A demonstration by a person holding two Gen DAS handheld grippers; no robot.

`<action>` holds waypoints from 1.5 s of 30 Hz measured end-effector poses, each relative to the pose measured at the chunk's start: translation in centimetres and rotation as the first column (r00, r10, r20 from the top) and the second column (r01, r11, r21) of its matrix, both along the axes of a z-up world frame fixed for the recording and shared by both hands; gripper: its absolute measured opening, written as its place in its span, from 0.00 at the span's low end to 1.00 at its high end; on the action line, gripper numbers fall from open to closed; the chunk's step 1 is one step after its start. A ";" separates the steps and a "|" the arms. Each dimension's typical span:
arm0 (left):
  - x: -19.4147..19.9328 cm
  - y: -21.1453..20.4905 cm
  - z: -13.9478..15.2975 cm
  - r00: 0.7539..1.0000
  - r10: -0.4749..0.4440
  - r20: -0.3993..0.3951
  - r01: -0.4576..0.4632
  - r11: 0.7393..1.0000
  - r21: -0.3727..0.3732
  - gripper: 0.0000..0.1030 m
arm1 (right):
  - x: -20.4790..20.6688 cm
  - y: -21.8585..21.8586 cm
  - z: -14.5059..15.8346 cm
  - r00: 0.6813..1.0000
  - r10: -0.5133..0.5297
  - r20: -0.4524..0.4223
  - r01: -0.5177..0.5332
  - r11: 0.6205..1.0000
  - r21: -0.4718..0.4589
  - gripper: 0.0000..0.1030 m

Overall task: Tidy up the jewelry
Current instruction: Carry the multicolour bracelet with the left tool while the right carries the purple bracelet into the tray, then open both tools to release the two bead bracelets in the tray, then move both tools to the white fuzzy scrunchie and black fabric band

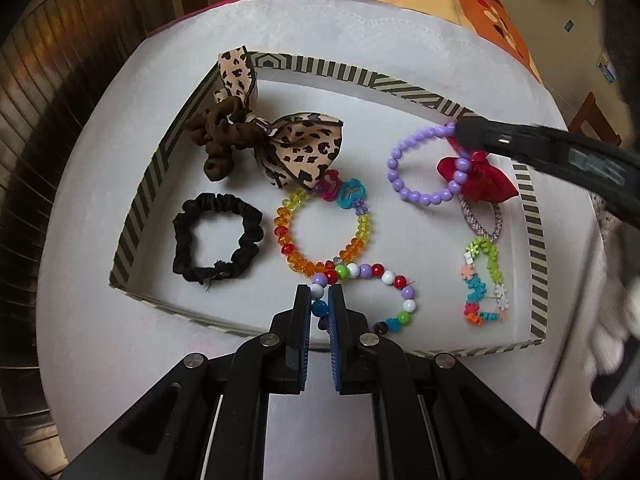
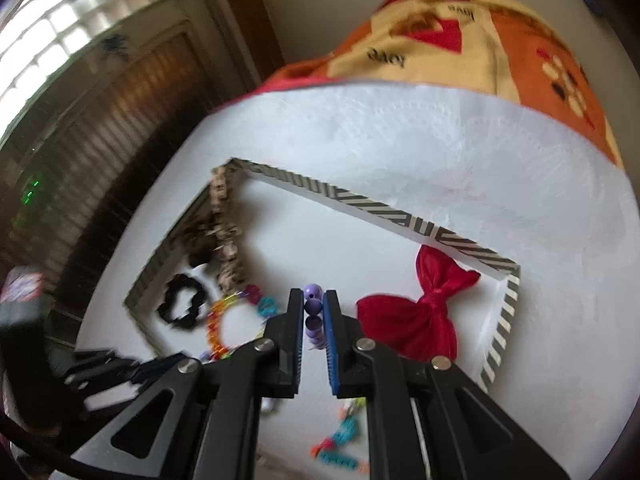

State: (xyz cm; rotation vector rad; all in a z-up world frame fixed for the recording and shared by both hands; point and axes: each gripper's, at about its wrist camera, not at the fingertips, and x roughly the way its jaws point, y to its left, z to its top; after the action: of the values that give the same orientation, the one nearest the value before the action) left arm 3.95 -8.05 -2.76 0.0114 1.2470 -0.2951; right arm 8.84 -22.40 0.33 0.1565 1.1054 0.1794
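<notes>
A shallow striped-rim tray [image 1: 136,208] sits on a white cloth-covered counter [image 1: 88,360] and holds the jewelry. The left gripper [image 1: 319,300] has its jaws closed on a strand of round, glossy mixed-colour beads [image 1: 384,280], which curves from the jaws toward the right. The right gripper [image 2: 313,312] has its jaws nearly closed on a purple bead bracelet [image 1: 420,168] — a ring of smooth round beads, near the tray's far right corner. Beside it lies a red satin bow [image 2: 412,320]. Also in the tray: one faceted rainbow bracelet [image 1: 320,232], one flower-bead bracelet [image 1: 486,284], one black scrunchie [image 1: 218,238] and one brown scrunchie with a leopard-print bow [image 1: 256,140].
</notes>
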 end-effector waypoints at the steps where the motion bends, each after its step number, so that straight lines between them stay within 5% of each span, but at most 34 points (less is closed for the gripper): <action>1: 0.0 0.0 0.0 1.000 0.000 -0.001 0.000 1.000 -0.002 0.00 | 0.7 -0.3 -0.6 1.000 -0.013 -0.012 0.013 1.000 -0.003 0.10; 13: 1.0 -1.2 -0.4 1.000 0.001 0.001 -0.001 1.000 0.028 0.00 | 3.7 -0.8 -5.2 0.997 -0.046 -0.059 0.046 0.999 -0.010 0.10; 16: 1.0 -1.3 -0.4 1.000 0.008 0.001 -0.008 0.999 0.038 0.03 | 3.4 -0.8 -5.3 0.997 -0.046 -0.063 0.047 0.999 0.017 0.23; 20: 0.6 -1.4 -0.1 1.000 0.008 0.009 -0.008 0.999 0.045 0.21 | 2.1 -1.0 -3.8 0.999 -0.039 -0.030 0.039 0.999 0.025 0.26; 29: -1.2 -1.0 1.9 0.998 0.017 0.052 -0.020 0.998 0.052 0.23 | -3.1 -1.5 1.3 0.997 -0.050 0.054 0.048 0.998 0.031 0.45; 45: -7.8 -1.3 6.2 0.992 -0.011 0.125 0.007 0.999 0.037 0.23 | -16.0 -1.9 6.0 0.988 -0.090 0.122 0.088 0.996 0.022 0.52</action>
State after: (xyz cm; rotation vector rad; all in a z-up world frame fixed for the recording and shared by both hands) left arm -3.88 -9.37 3.43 0.0662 1.1283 -0.2751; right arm -7.14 -24.33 6.36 0.2072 0.9729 0.1170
